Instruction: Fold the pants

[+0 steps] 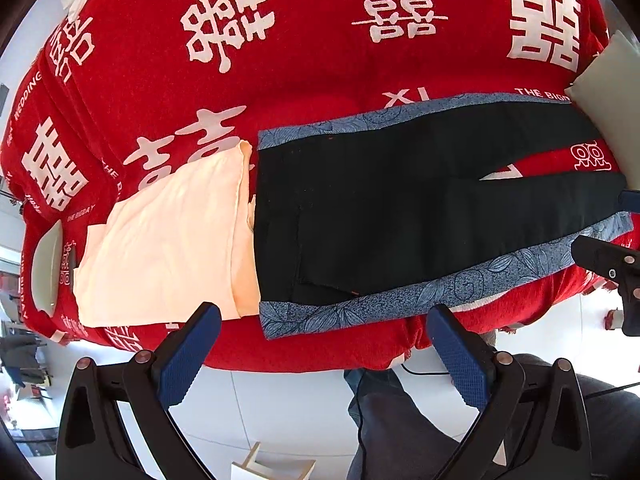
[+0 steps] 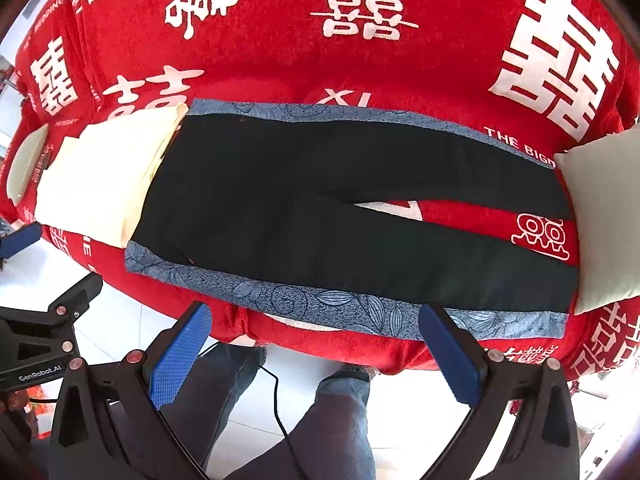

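Note:
Black pants (image 1: 380, 208) with blue patterned side stripes lie flat on the red cloth, waist to the left, the two legs spread to the right; they also show in the right wrist view (image 2: 320, 208). My left gripper (image 1: 324, 320) is open and empty, just in front of the near stripe by the waist. My right gripper (image 2: 316, 320) is open and empty, in front of the near leg's stripe. Each gripper's black body shows at the edge of the other's view.
A folded cream garment (image 1: 168, 240) lies left of the waist. A pale cushion (image 2: 604, 216) sits by the leg ends on the right. A grey-white object (image 1: 48, 264) lies at the far left. The red cloth (image 1: 320, 40) has white characters. The person's legs (image 2: 340, 420) stand below.

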Demonstrator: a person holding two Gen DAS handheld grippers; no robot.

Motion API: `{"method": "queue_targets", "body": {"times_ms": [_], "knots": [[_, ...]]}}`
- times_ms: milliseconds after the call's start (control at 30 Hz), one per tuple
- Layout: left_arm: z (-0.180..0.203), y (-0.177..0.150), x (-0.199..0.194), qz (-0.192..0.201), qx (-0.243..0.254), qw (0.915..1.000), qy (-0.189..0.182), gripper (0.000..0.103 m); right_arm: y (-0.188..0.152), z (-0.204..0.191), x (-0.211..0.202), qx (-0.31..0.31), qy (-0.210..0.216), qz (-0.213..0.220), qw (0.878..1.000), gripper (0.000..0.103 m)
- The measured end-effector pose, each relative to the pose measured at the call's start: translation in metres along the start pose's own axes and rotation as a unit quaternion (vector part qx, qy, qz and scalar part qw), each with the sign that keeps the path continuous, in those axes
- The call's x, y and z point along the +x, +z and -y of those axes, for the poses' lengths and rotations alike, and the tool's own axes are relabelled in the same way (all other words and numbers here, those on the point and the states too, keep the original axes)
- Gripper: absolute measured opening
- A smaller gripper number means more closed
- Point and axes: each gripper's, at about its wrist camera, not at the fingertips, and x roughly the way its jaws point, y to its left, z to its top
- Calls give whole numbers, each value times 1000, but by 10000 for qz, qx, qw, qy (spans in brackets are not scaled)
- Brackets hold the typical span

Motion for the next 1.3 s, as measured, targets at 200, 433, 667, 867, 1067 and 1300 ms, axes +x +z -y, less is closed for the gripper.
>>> {"method": "queue_targets", "body": {"times_ms": [200, 433, 667, 867, 1067, 1300], "knots": [[1, 2, 0, 4, 17, 10000, 28, 103, 1, 3, 2, 37, -58, -28, 10000, 103], [0, 2, 0, 0, 4, 10000, 44, 103, 3, 4, 2, 43, -95, -18, 9999, 103], [0, 4, 0, -14, 5, 10000, 53, 103, 4, 5, 2, 42, -100, -31, 9999, 103], [1, 5, 0, -7, 21, 10000, 64, 103, 5, 6, 4, 67, -103, -43, 9999, 103], [3, 9, 1, -13, 44, 9999, 104, 103, 7, 9, 6, 92, -86, -55, 9999, 103], [5, 11, 1, -40, 3, 9999, 157, 103, 10, 14, 8, 103, -39, -101, 9999, 103]]}}
